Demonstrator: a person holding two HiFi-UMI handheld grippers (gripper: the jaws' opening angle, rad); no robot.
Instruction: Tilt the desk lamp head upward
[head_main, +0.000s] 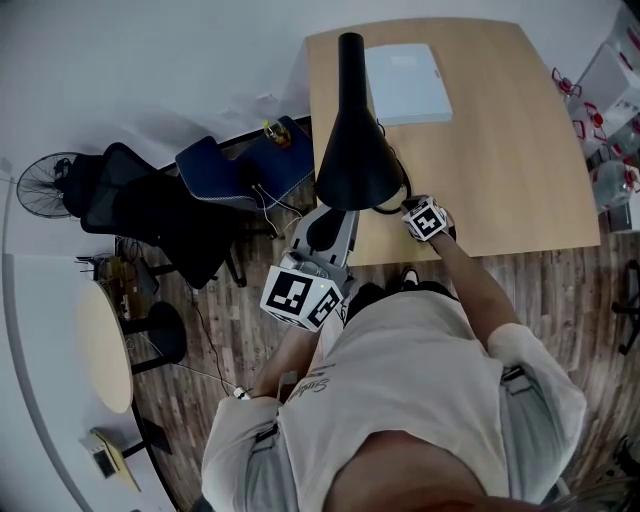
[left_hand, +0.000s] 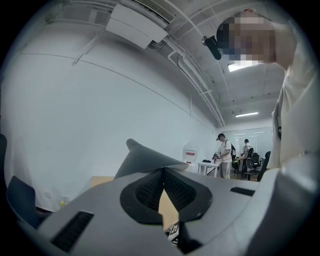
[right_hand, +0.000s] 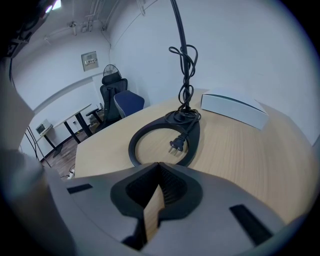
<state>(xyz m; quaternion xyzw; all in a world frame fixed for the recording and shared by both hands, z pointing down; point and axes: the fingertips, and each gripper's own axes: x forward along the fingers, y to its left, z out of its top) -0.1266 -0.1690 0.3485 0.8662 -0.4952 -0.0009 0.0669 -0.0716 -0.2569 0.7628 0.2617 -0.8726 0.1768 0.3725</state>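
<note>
The lamp head (head_main: 355, 150), hung over the table's (head_main: 500, 150) near edge, is gripped by nothing — the left gripper (left_hand: 163, 175) just beside it and the right gripper (right_hand: 159, 169) near the ring base (right_hand: 134, 145) are both seen with jaws pressed together, empty — so the upward tilt is judged not yet made.

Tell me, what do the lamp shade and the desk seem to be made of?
Lamp shade: matte black, likely painted metal or plastic; smooth, dull surface. Desk: pale wood or wood-look laminate; fine grain lines show.
</note>
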